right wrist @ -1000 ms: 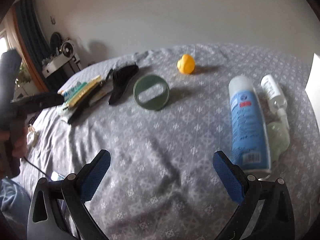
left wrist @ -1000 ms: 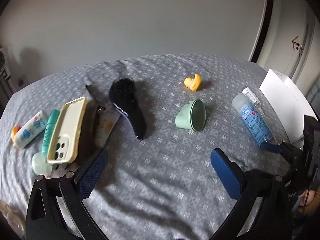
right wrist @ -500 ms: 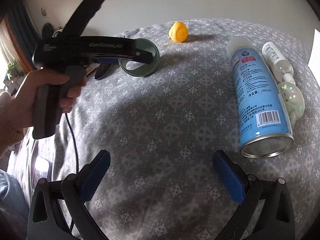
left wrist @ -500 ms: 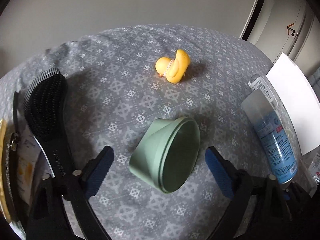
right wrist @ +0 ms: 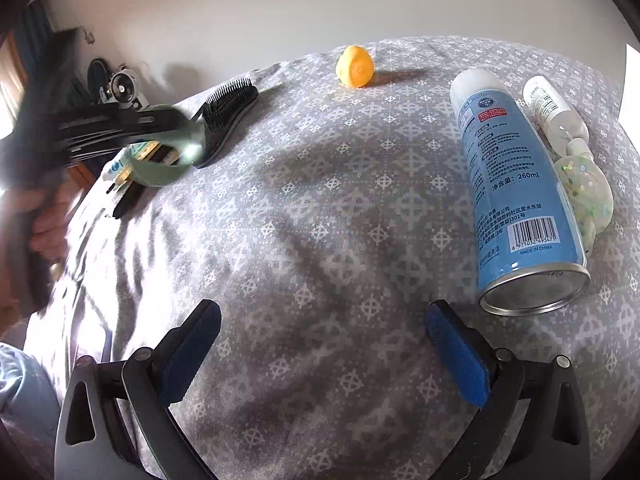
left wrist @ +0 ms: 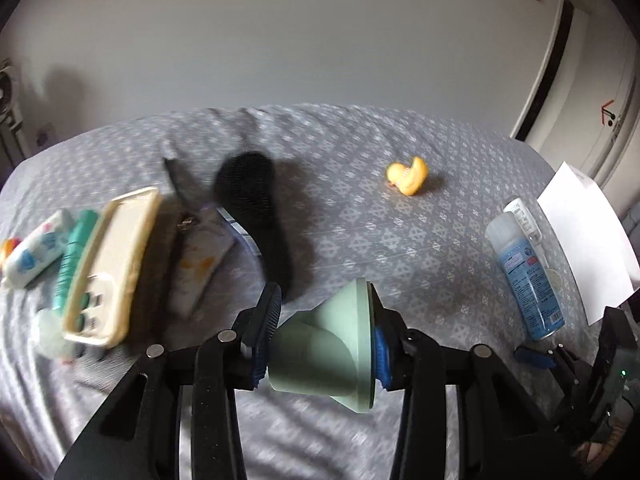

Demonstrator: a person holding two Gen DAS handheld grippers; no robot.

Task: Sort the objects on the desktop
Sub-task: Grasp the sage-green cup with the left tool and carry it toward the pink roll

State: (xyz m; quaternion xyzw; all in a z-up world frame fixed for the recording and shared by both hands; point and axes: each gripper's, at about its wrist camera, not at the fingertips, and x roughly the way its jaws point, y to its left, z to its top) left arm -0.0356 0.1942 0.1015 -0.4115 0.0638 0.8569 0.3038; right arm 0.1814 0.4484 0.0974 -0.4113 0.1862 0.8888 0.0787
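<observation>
**Cup lifted, most sorting left**

Since a second ago: left gripper (left wrist: 322,344) went from spread wide above bare cloth (left wrist: 400,240) to closing on the green cup (left wrist: 332,352), now pinched base-to-rim between the pads and raised, blurred, toward the pile on the left. Right gripper (right wrist: 320,352) still released, nothing between the jaws, hovering low beside the can (right wrist: 516,184).

Progress, judged: early to midway. Already grouped at left: phone case (left wrist: 108,264), tubes (left wrist: 48,248), pouch (left wrist: 200,264), brush (left wrist: 256,208). Grouped at right: can, small bottle (right wrist: 548,108), clear glitter ball (right wrist: 584,192). Duck (left wrist: 408,176) alone at the far side, not yet sorted.

Containers: only the cup, seemingly empty, though motion blur hides the inside.
</observation>
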